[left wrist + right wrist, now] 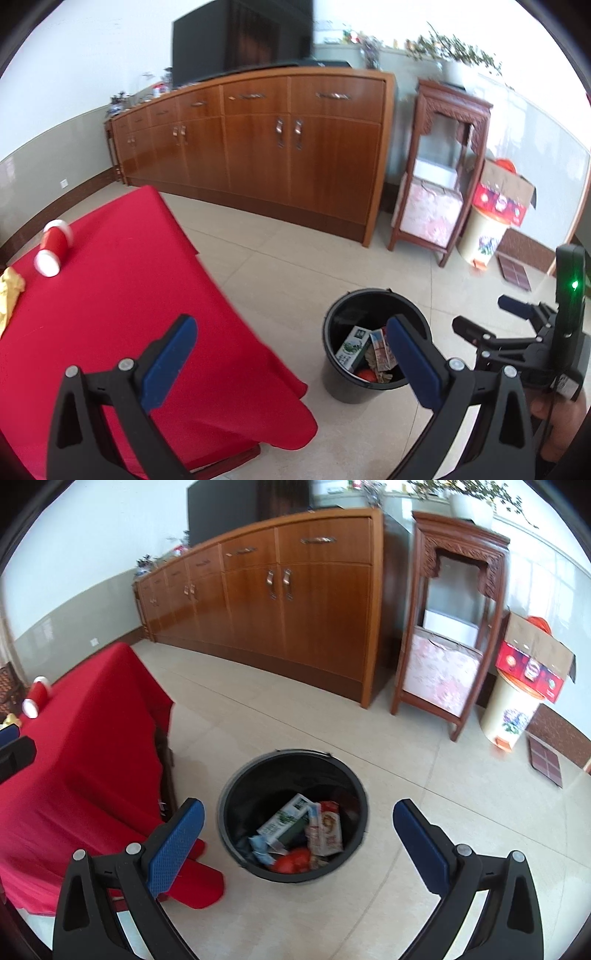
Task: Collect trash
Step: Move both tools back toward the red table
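Ahead of the left tool (291, 334), its blue-padded fingers (168, 363) spread wide and gripping nothing, a red-draped bench (110, 295) fills the near left of the left wrist view. Far out beyond the left finger, a red cup with a white rim (53, 247) lies on its side on the cloth, and a crumpled yellow wrapper (9, 291) sits near it at the picture's left edge. Just past the right finger, a black bin (369, 354) stands on the tiled floor (295, 258), apart from the bench's hanging cloth; a green-and-white carton (352, 345), a red-and-white carton (382, 349) and something red-orange (367, 374) lie inside. Off to the right, the right tool (480, 317) points over the floor beside the bin, a hand (561, 410) beneath it. A long wooden cabinet (258, 147) lines the wall behind.

Directly between the released fingers of the right tool (299, 814), in the right wrist view, the bin (236, 812) sits just ahead on the floor, open mouth up. The green-and-white carton (286, 821), the red-and-white carton (327, 830), a blue-and-white wrapper (260, 847) and the red-orange item (291, 862) rest at its bottom. Left of the left finger (175, 845) the bench (74, 757) drops its red cloth to the floor; the red cup (35, 698) lies far off on it.
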### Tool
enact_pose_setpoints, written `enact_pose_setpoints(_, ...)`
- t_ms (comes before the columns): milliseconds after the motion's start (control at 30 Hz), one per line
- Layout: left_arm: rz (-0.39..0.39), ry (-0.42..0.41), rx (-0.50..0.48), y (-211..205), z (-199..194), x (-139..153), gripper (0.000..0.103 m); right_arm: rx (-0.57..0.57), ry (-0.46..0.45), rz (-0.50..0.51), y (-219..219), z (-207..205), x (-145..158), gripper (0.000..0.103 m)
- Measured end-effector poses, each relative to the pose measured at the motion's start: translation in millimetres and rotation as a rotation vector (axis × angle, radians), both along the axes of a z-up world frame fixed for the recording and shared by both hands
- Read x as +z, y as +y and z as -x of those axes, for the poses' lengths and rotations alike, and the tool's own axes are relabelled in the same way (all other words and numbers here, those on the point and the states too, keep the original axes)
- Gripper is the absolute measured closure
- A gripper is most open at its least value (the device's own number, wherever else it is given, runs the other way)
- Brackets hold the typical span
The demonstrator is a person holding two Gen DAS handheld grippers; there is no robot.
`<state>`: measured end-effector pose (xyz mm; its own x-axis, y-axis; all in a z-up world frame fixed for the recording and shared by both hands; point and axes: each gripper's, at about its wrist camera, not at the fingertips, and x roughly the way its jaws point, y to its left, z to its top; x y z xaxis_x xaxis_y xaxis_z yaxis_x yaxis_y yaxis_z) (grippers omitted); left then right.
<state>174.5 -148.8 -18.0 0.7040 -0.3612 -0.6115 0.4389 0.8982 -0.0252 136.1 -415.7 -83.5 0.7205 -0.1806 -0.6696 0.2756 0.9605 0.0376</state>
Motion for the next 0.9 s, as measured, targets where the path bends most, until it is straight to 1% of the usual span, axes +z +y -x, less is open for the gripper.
enact_pose_setpoints(200, 0.029, -0.037, 0.078, 41.2, 4.3, 13.4, 0.0, 0.089, -0.023, -0.005, 44.4, -14.2, 13.3, 0.0)
enact_pose_setpoints(300, 0.045, -0.058, 0.134, 71.6, 6.2, 20.1, 0.0, 0.138, -0.049, 0.013, 73.5, -20.0, 22.9, 0.0)
enact_pose_setpoints(433, 0.04, -0.082, 0.218, 113.7, 9.3, 24.4, 0.0, 0.226, -0.089, -0.008, 117.8, -32.2, 39.8, 0.0)
enact_pose_setpoints(600, 0.015, -0.112, 0.355, 173.2, 10.0, 27.8, 0.0, 0.358, -0.135, -0.031, 178.7, -51.2, 59.5, 0.0)
enact_pose_setpoints(633, 0.003, -0.12, 0.389, 184.7, 10.5, 27.7, 0.0, 0.399, -0.139, -0.038, 195.9, -57.5, 64.1, 0.0)
enact_pose_setpoints(700, -0.017, -0.138, 0.467, 215.4, 9.5, 27.7, 0.0, 0.461, -0.122, -0.043, 222.2, -65.3, 68.4, 0.0)
enact_pose_setpoints(800, -0.01, -0.134, 0.549, 257.0, 7.0, 26.1, 0.0, 0.539, -0.086, -0.011, 265.0, -81.1, 73.6, 0.0)
enact_pose_setpoints(900, -0.008, -0.128, 0.607, 291.6, 4.8, 23.9, 0.0, 0.568, -0.069, 0.021, 298.9, -94.1, 77.0, 0.0)
